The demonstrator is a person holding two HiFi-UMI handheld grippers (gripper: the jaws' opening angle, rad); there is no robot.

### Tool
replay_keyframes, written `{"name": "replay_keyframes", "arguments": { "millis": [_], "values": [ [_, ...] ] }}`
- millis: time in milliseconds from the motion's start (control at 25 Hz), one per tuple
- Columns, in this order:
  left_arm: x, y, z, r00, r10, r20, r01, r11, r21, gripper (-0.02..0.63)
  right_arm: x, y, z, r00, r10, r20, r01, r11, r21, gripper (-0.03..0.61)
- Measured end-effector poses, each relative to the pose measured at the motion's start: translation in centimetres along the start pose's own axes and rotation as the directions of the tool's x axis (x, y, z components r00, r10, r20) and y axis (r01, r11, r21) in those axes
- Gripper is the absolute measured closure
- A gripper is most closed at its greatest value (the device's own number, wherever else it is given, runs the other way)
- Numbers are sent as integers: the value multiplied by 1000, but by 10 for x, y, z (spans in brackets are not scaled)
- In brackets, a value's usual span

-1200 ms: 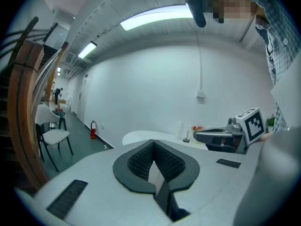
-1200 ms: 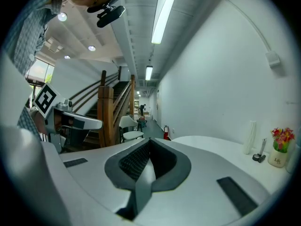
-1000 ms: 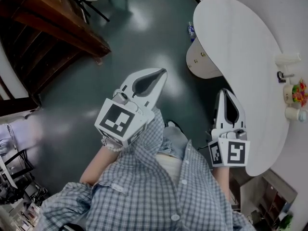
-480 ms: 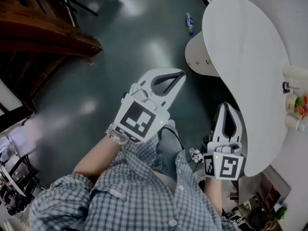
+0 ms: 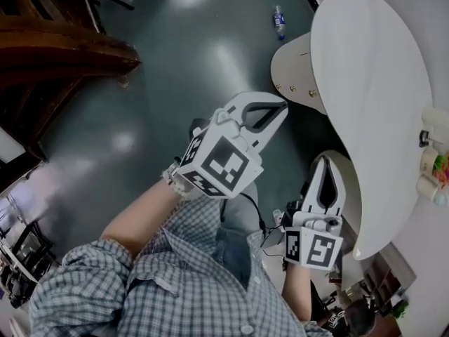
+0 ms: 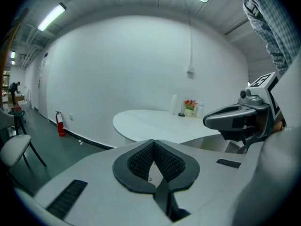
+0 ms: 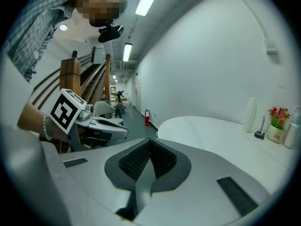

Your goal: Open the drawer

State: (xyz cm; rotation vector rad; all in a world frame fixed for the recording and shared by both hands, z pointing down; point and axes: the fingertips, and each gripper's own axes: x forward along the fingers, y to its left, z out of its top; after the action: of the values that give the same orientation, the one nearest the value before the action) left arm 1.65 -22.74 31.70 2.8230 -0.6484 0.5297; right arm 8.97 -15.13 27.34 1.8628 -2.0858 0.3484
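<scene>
A beige rounded drawer unit [image 5: 296,65] with small knobs [image 5: 292,88] stands under the white oval table [image 5: 372,83]. My left gripper [image 5: 278,108] is shut and holds nothing; its tips hang over the dark floor just below the unit's knobs. In the left gripper view its jaws [image 6: 154,143] meet tip to tip. My right gripper [image 5: 330,163] is shut and holds nothing, beside the table's near edge over a second beige rounded unit [image 5: 353,188]. Its tips [image 7: 150,141] point towards the table top [image 7: 221,131].
On the table's far right stand cups and a small flower pot [image 5: 438,161]. A plastic bottle [image 5: 280,21] lies on the floor beyond the drawer unit. Dark wooden furniture [image 5: 63,48] fills the upper left. A fire extinguisher [image 6: 58,123] stands by the wall.
Both grippers have moved toward the table and sunk; the left one has swung right, close to the knobbed drawer unit. Both stay shut.
</scene>
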Motion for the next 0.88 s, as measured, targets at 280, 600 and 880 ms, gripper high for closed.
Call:
{"name": "replay_keyframes", "arguments": {
  "millis": [280,600,880],
  "values": [
    [31,-2,-36,999,-23,-24,23,1000,5,614,23,-1,-31,1000,15,-24,-15,1000,-4,577],
    [71,-15,-84,999,-6,-42,5,999,-44,614,39,-27,-81,996,58,-69,-60,997,-38,577],
    [103,-10,-118,999,43,-34,-45,996,-76,614,46,-33,-114,992,84,-89,-89,994,-57,577]
  ]
}}
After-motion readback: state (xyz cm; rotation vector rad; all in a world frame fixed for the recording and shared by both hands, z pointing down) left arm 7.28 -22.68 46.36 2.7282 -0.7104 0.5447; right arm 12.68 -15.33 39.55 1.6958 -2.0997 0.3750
